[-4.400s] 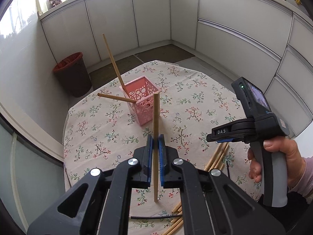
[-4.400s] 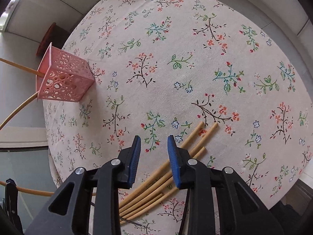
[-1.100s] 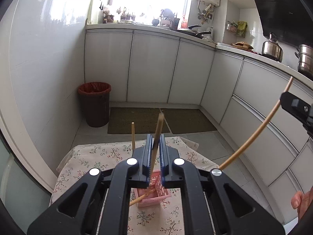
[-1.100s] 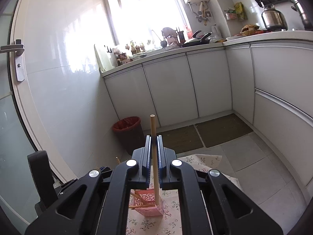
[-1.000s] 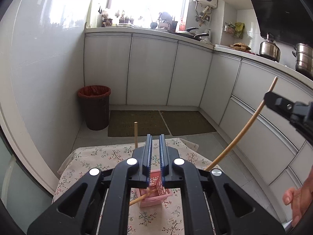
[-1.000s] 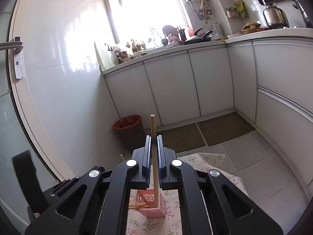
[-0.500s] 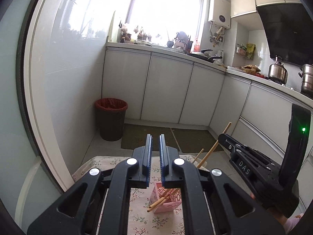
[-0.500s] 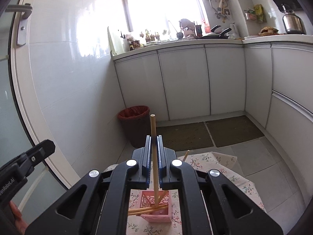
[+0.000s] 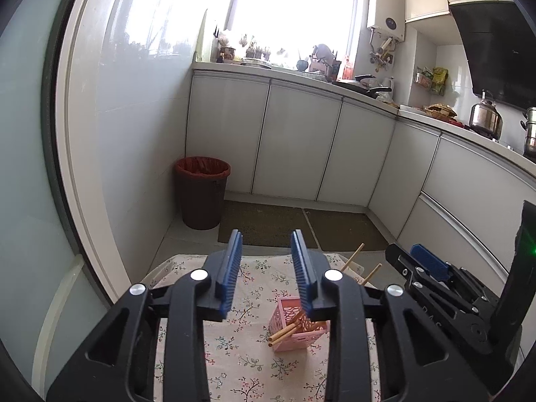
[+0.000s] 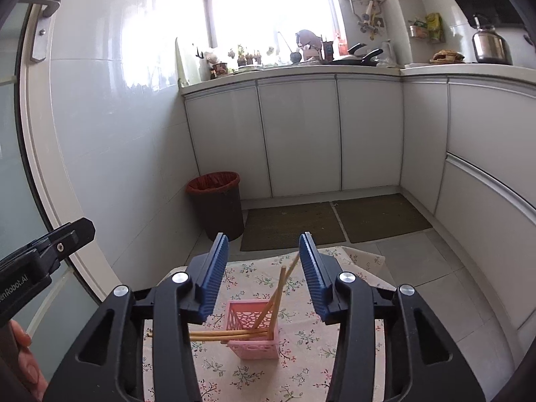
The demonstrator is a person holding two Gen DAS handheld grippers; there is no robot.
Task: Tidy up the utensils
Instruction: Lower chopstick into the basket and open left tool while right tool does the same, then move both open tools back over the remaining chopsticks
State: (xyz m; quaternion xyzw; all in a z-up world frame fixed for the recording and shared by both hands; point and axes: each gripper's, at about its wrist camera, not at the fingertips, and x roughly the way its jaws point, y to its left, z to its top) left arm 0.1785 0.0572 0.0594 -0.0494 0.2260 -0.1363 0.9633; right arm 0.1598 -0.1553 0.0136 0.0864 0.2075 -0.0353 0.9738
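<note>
**Both tongs spreading, chopsticks down in the pink basket**

Here's the left gripper (image 9: 266, 271), jaws opening with nothing between the blue pads, only tablecloth and floor showing through the gap. Same story on the right gripper (image 10: 263, 276): jaws opening, and the sticks seen through the gap sit in the basket beyond, not against the pads.

The pink basket (image 10: 253, 330) stands upright on the floral tablecloth (image 10: 301, 361), toward the table's far edge. Inside it are the chopsticks (image 10: 273, 301): two lean up toward the far edge, two more lie nearly flat, poking out over the rim on the left side as the right wrist view shows it.

How will these handle? My read: thin, stiff wooden rods, very light, round and a bit slippery, liable to roll or pivot in a pinch. Best taken near the middle, pads square across the shaft, so the stick hangs straight when it is dropped in. The basket looks like light perforated plastic; a nudge from a low stick could tip or slide it.

Writing? On the left gripper's body, at the left edge of the right wrist view, part of a word ending "Robot.AI". Faint raised letters on the right gripper's side are unreadable.
</note>
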